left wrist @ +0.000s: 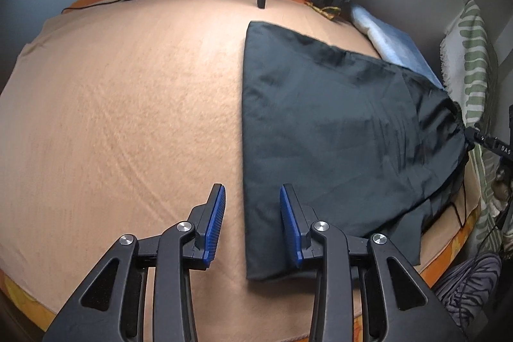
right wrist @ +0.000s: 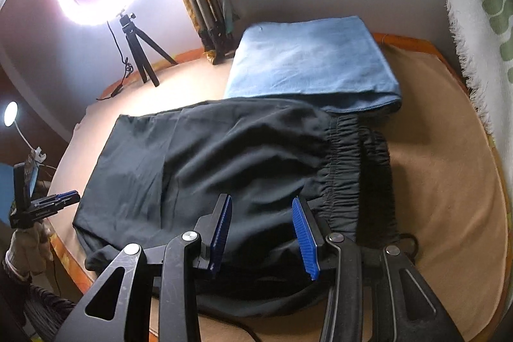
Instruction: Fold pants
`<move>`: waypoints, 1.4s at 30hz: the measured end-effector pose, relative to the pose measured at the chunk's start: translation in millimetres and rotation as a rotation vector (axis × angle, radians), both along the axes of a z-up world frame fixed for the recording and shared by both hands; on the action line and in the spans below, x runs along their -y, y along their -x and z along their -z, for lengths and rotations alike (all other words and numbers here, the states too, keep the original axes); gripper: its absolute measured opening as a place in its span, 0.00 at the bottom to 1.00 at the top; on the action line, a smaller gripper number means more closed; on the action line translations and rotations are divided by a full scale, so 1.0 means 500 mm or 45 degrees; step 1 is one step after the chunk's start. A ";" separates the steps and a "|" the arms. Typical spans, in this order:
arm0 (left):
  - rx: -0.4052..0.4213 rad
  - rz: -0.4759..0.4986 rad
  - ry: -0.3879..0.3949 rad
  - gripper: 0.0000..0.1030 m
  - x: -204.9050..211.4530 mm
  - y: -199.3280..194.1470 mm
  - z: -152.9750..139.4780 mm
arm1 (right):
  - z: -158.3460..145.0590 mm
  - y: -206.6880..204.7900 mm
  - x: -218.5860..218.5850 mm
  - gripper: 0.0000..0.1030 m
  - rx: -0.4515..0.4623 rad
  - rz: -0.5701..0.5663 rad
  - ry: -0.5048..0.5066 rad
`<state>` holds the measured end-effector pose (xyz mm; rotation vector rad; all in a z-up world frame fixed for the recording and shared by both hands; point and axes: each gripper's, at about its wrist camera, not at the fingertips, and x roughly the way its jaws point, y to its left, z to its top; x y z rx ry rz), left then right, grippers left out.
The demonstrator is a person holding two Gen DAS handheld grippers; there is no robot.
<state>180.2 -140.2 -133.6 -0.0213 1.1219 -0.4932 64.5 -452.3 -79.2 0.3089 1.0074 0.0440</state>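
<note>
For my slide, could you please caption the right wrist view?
Open right gripper above folded black pants, beside folded blue cloth.

The pants are seen as thin, smooth black cloth with a faint sheen, gathered into ribs at the waistband. The blanket is shown as matt, fuzzy tan cloth. Each tool is made of matt black plastic, with ridged blue pads and shiny metal rivets.
</note>
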 end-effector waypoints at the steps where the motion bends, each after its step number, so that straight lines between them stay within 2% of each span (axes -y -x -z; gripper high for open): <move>1: -0.006 -0.002 -0.007 0.33 -0.001 0.003 0.005 | -0.001 -0.001 -0.006 0.41 -0.001 -0.011 -0.008; 6: -0.010 0.012 -0.039 0.33 0.003 0.015 0.017 | 0.002 -0.008 -0.041 0.41 -0.020 -0.067 0.027; 11: 0.047 0.051 -0.114 0.33 0.015 0.023 0.019 | 0.047 -0.011 -0.038 0.38 -0.100 -0.045 0.072; 14: 0.104 0.045 -0.187 0.33 0.015 0.023 0.014 | 0.069 -0.007 -0.034 0.37 -0.136 -0.021 0.174; 20: 0.259 0.057 -0.165 0.33 0.025 0.047 -0.045 | 0.022 0.028 -0.068 0.38 -0.036 -0.051 0.156; 24: 0.302 0.219 -0.054 0.33 0.079 0.094 -0.073 | -0.006 0.058 -0.131 0.38 0.035 -0.164 0.054; 28: 0.272 0.403 0.000 0.33 0.148 0.132 -0.067 | 0.012 0.057 -0.205 0.32 0.002 -0.302 0.003; 34: 0.221 0.581 -0.038 0.33 0.218 0.166 -0.032 | 0.059 0.044 -0.250 0.29 -0.084 -0.367 0.032; 42: 0.220 0.697 -0.142 0.33 0.215 0.215 0.004 | 0.097 0.046 -0.227 0.29 -0.166 -0.331 0.101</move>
